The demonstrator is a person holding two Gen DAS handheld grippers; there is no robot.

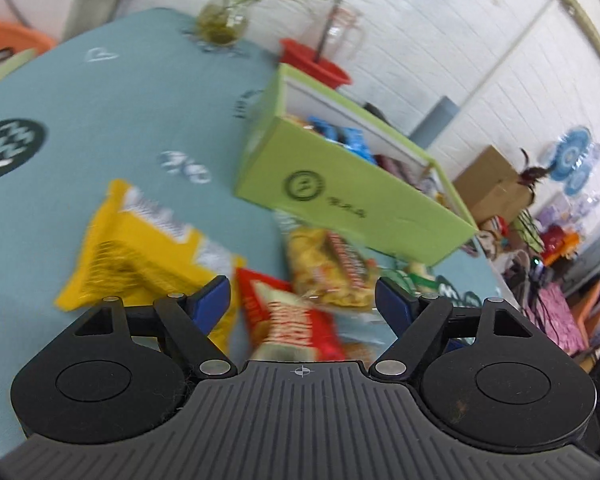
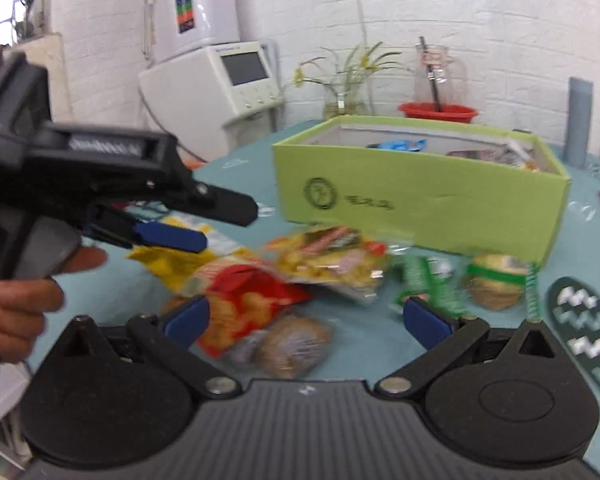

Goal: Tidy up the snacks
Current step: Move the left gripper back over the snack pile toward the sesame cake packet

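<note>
Left gripper (image 1: 303, 300): jaws standing apart, nothing clamped; red bag (image 1: 292, 322) lying below the gap, contact not clear.
Right gripper (image 2: 306, 318): jaws spread wide, gripping nothing; the red bag (image 2: 252, 300) and a brown bun (image 2: 292, 344) lying on the cloth under the gap.
Left hand (image 2: 16, 304): wrapping the left tool's handle, tool pointing toward the green box (image 2: 420, 196) and tilting down over the snacks.
Yellow bag (image 1: 140, 252): lying left of the box, beside the left finger (image 1: 214, 300).
Clear chip bag (image 2: 332, 268): sitting just in front of the box, beyond the red bag.
Green-wrapped packs (image 2: 496, 284): resting in front of the box, toward its right end.
Box: standing open on the teal cloth (image 1: 140, 120); holding blue packets (image 1: 352, 140) and other wrappers, blurred.
Red bowl (image 2: 438, 112): standing behind the box.
</note>
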